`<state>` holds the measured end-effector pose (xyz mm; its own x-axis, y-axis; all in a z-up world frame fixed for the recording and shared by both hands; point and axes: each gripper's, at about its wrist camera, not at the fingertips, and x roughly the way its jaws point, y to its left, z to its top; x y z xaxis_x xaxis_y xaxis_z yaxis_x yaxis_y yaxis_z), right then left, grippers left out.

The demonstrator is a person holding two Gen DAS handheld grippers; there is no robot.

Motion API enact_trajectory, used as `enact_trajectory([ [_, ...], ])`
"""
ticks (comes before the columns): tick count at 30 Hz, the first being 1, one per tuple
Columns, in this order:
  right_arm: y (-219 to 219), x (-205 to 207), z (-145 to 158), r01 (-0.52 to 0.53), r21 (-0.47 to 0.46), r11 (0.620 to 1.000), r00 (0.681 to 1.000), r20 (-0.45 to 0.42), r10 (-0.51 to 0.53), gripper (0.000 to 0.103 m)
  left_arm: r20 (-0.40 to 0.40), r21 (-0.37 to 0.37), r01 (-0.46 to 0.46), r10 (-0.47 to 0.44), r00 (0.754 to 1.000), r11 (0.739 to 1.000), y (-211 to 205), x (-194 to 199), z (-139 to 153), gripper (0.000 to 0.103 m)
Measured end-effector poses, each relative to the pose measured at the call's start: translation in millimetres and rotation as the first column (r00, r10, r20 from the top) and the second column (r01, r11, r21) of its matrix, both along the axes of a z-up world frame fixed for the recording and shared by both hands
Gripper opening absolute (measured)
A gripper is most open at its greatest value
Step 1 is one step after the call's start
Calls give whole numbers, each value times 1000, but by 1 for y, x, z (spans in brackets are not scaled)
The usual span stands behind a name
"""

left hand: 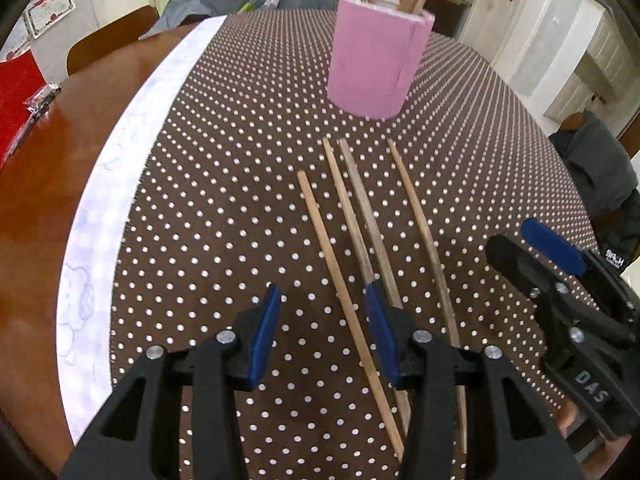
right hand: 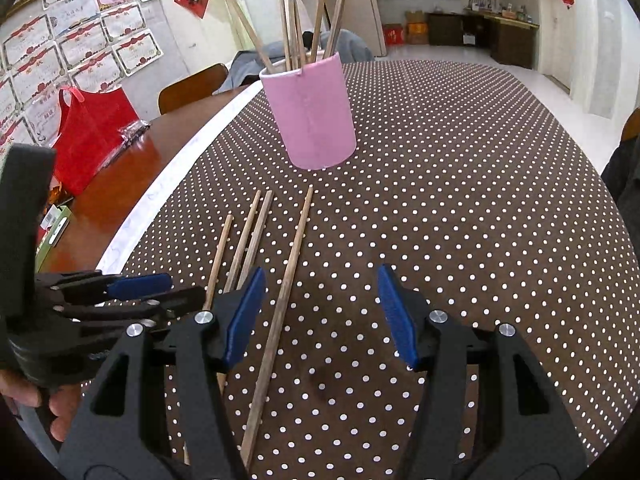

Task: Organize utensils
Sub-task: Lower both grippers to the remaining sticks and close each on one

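On the dotted cloth (left hand: pixel 240 184) | four chopsticks (left hand: pixel 362 240) lay before the pink cup (left hand: pixel 372 64); our left gripper (left hand: pixel 326 336) and right gripper (right hand: pixel 320 316) gaped empty | risk: neighbouring sticks could get nudged or pinched together

Left gripper (left hand: pixel 326 336) low over dotted brown cloth (left hand: pixel 224 200), jaws apart, pads touching nothing. Leftmost chopstick (left hand: pixel 340 284) runs between the pads; three more chopsticks (left hand: pixel 400 216) lie just to its right, all flat on the cloth. Pink holder (left hand: pixel 374 60) upright beyond them, sticks inside. Right gripper (left hand: pixel 528 248) at right edge, jaws apart, empty
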<state>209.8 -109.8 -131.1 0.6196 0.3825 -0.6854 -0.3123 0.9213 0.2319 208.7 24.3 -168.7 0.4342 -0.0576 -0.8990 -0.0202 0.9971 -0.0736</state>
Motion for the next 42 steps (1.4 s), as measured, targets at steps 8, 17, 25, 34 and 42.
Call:
enact_trajectory([
  [8, 6, 5, -2, -22, -28, 999, 999, -29, 21, 58, -11, 26, 21, -21, 1000, 999, -2, 3, -10, 39],
  [17, 31, 30, -9, -72, -97, 993, 989, -139, 58, 58, 17, 39, -9, 8, 1000, 999, 10, 17, -7, 8],
  [25, 61, 52, -8, -118, -227, 967, 976, -208, 70, 58, 14, 30, -11, 11, 1000, 999, 10, 18, -8, 7],
  [34, 87, 67, -14, -186, -326, 927, 957, -274, 96, 26, 21, 5, -19, 19, 1000, 1000, 12, 20, -9, 7],
  [42, 89, 74, -11, -182, -270, 946, 955, -276, 105, 7, 47, -36, -23, 25, 999, 999, 13, 19, -7, 6],
])
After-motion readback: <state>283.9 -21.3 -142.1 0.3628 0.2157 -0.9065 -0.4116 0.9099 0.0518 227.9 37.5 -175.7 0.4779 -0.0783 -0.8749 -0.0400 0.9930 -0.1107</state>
